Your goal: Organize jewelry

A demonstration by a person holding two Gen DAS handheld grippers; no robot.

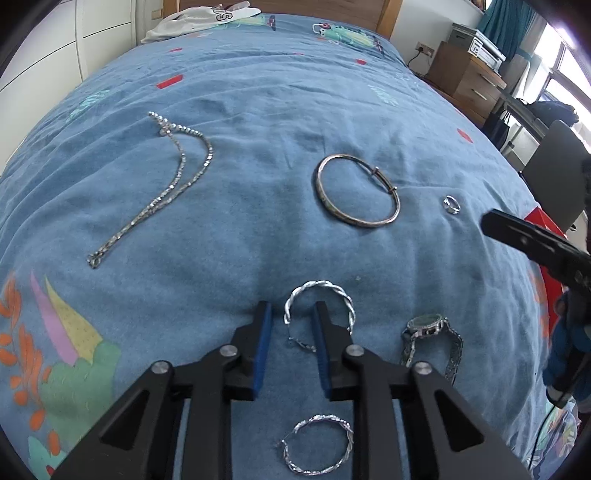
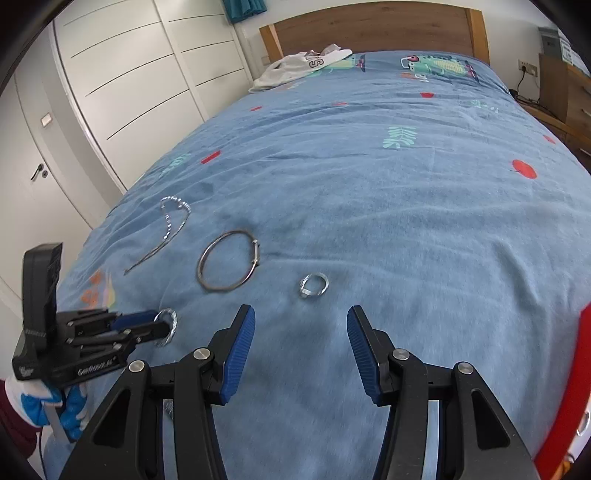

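Note:
Jewelry lies on a blue bedspread [image 1: 258,122]. My left gripper [image 1: 292,310] is open, its jaws astride the near side of a twisted silver hoop earring [image 1: 334,291]; in the right wrist view the left gripper [image 2: 159,325] sits at that hoop [image 2: 170,322]. A second twisted hoop [image 1: 317,446] lies under the left gripper. A silver watch [image 1: 432,343] lies to its right. A bangle [image 1: 356,192], a ring [image 1: 451,204] and a chain necklace [image 1: 173,184] lie farther off. My right gripper [image 2: 301,314] is open and empty, just short of the ring [image 2: 314,285].
A white garment [image 2: 299,66] lies by the wooden headboard [image 2: 373,29]. White wardrobe doors [image 2: 122,85] stand left of the bed. A red object [image 2: 569,391] sits at the right edge. A wooden nightstand [image 1: 465,81] stands beside the bed.

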